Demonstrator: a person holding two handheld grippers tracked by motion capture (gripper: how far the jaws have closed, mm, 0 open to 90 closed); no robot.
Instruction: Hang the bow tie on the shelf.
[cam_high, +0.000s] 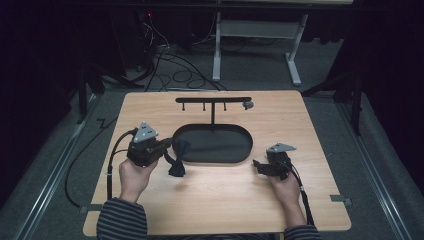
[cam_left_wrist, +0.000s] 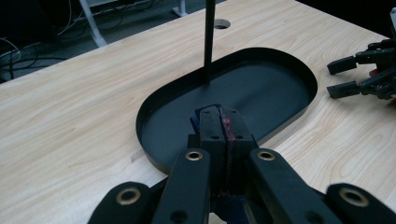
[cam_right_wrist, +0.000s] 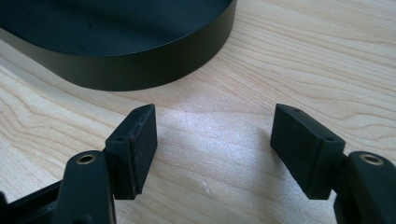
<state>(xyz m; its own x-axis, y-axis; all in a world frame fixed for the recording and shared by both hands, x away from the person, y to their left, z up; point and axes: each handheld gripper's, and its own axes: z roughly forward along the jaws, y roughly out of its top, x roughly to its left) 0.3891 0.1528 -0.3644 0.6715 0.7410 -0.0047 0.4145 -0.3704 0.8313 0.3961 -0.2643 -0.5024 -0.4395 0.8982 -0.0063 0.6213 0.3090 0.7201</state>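
My left gripper is shut on a dark blue, cloth-like item that hangs from its jaws over the left rim of the black oval tray. In the left gripper view the jaws are pressed together over the tray, with dark blue and a trace of red between them. My right gripper stands open just off the tray's right end, low over the wood. In the right gripper view the open gripper holds nothing, and the tray wall lies ahead.
A thin black T-shaped stand with small hooks rises from the tray's far side; its post stands ahead of the left jaws. A small grey piece hangs at the bar's right end. The wooden table carries all this.
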